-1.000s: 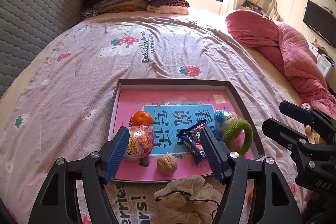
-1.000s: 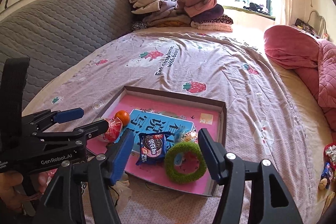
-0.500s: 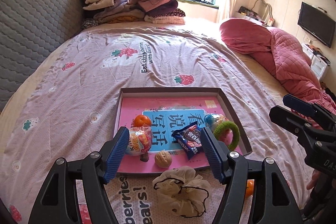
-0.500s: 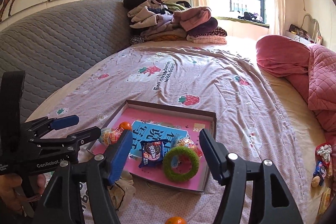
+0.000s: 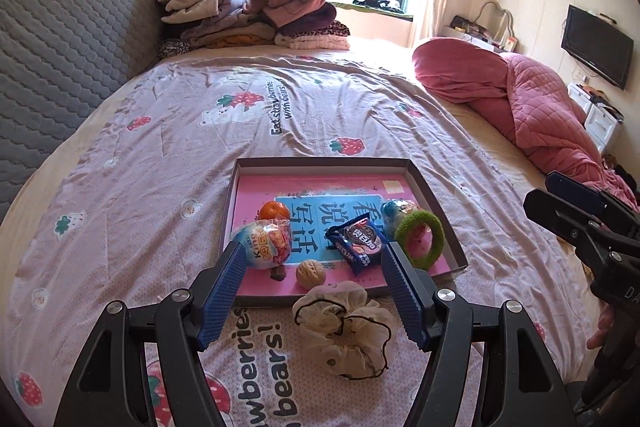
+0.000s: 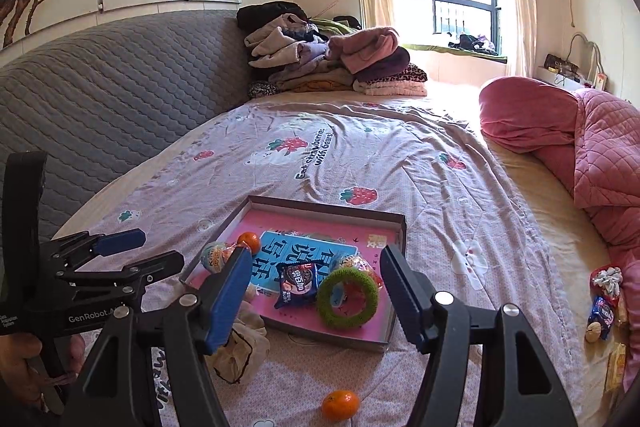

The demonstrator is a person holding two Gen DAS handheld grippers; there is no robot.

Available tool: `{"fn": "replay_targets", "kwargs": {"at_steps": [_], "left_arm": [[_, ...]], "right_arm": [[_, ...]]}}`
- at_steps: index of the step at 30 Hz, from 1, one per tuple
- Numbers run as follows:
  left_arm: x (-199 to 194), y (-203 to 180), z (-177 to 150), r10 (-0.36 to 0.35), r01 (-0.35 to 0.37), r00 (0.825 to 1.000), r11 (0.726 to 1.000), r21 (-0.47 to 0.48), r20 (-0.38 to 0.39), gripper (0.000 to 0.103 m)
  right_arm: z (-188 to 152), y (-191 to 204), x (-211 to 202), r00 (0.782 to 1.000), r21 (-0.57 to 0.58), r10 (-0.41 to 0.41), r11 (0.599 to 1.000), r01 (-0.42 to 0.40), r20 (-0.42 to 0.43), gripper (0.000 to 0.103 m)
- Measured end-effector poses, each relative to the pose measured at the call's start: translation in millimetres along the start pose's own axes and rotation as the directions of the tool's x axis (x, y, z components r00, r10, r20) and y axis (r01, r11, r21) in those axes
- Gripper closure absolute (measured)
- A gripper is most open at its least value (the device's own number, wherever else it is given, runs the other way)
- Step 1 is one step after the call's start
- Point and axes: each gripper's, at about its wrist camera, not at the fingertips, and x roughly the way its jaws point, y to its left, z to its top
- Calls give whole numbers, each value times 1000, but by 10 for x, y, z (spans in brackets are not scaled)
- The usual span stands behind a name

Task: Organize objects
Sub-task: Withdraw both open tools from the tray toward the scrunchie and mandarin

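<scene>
Both grippers hang spread wide and empty above the bed (image 5: 120, 187). Just under the left gripper (image 5: 316, 291) lies a cream scrunchie (image 5: 346, 333), touching nothing but the sheet. The right gripper (image 6: 316, 291) hovers over a loose tangerine (image 6: 340, 404). Beyond, the shallow box (image 5: 436, 203) holds a cookie packet (image 5: 358, 239), green ring (image 5: 420, 239), walnut (image 5: 311, 273), toy egg (image 5: 264, 243) and another tangerine (image 5: 274, 211).

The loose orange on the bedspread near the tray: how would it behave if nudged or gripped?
The orange is round, so a nudge would probably roll it across the soft bedspread. It looks firm and small, likely an easy grip.
</scene>
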Motion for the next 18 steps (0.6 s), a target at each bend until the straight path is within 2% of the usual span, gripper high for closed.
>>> {"fn": "replay_targets", "kwargs": {"at_steps": [6, 18], "left_arm": [[-87, -44, -106, -15, 15, 1000, 1000, 7, 0, 31], [-159, -83, -284, -13, 13, 1000, 1000, 18, -5, 31]], "right_arm": [[-118, 69, -45, 1000, 9, 14, 1000, -14, -11, 37], [-393, 11, -138, 999, 52, -20, 998, 22, -25, 36]]}}
